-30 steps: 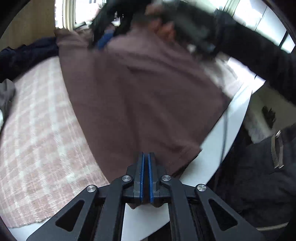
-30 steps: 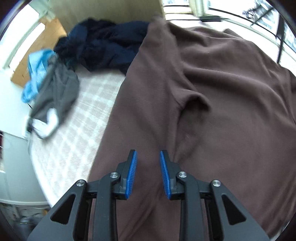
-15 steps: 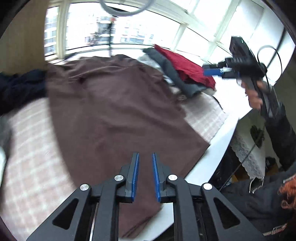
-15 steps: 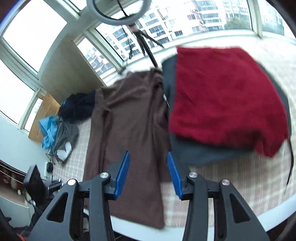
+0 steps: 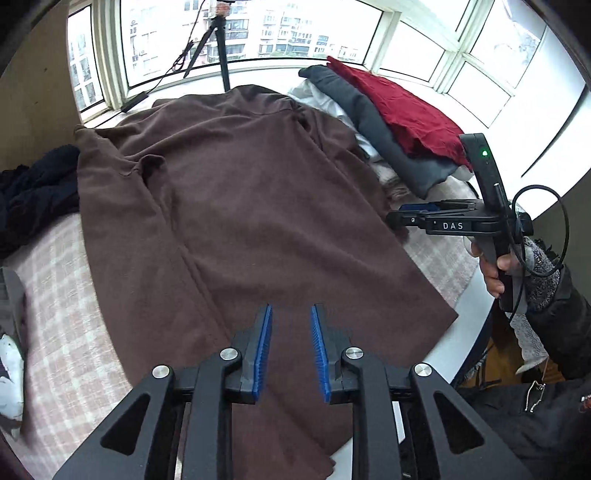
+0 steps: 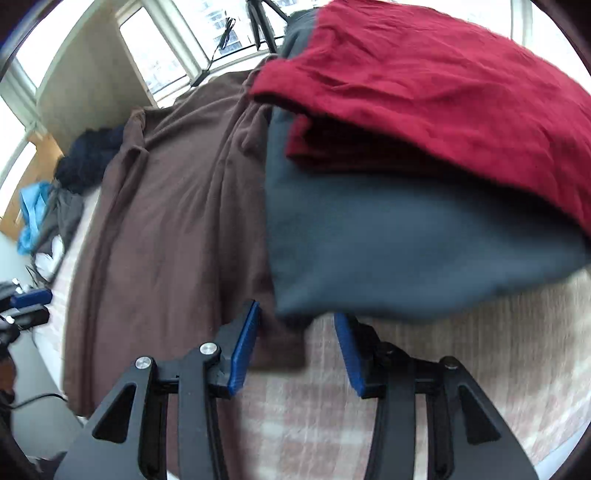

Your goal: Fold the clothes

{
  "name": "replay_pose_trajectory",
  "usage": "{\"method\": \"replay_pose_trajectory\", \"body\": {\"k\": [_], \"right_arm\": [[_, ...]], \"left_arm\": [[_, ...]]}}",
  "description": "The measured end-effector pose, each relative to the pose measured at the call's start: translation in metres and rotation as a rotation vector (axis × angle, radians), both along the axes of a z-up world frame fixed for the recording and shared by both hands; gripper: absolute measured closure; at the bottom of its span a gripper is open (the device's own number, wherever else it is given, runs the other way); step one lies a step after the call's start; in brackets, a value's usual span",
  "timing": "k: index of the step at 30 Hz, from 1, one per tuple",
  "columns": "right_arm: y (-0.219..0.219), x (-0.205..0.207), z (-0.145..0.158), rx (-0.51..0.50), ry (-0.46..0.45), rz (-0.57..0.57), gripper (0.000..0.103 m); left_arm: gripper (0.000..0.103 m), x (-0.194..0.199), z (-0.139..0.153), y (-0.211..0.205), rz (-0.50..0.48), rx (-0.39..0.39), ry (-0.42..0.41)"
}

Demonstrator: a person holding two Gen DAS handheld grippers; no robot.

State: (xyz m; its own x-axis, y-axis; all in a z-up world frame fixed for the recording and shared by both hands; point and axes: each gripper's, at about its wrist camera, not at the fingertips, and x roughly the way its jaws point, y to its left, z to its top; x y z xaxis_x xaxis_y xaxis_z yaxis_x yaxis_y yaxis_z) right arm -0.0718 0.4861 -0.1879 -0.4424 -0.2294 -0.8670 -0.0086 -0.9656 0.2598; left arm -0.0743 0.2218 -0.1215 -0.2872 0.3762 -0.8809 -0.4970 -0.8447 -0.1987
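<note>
left gripper (image 5: 290,325) above plaid cloth (image 5: 62,332) by windows (image 5: 258,29).

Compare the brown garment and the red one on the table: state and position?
The brown garment lies spread out in one broad layer, its hem reaching the near table edge; the red garment is folded into a compact stack. The brown one lies directly on the checked cloth; the red one sits on top of a folded grey garment. The brown one covers far more surface than the red. Neither is held: both grippers are open above them.
</note>
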Motion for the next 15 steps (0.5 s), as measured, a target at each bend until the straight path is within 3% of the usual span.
{"method": "replay_pose_trajectory", "body": {"k": [1,3,6,10,15], "right_arm": [[-0.003,-0.002,0.001,0.010,0.009,0.012,0.064],[-0.006,-0.007,0.000,0.015,0.006,0.033,0.098],[-0.003,-0.010,0.009,-0.010,-0.006,0.030,0.100],[-0.003,-0.004,0.056,-0.146,0.033,0.014,0.100],[-0.004,-0.007,0.149,-0.137,0.159,0.019,0.100]], "left_arm": [[0.082,-0.002,-0.001,-0.002,0.005,0.003,-0.008],[0.082,-0.008,-0.004,-0.004,0.006,0.010,-0.014],[0.078,-0.018,-0.011,0.000,-0.020,0.010,-0.006],[0.077,-0.036,-0.031,0.007,-0.054,0.008,-0.026],[0.077,-0.052,-0.058,0.010,-0.068,0.028,-0.088]]}}
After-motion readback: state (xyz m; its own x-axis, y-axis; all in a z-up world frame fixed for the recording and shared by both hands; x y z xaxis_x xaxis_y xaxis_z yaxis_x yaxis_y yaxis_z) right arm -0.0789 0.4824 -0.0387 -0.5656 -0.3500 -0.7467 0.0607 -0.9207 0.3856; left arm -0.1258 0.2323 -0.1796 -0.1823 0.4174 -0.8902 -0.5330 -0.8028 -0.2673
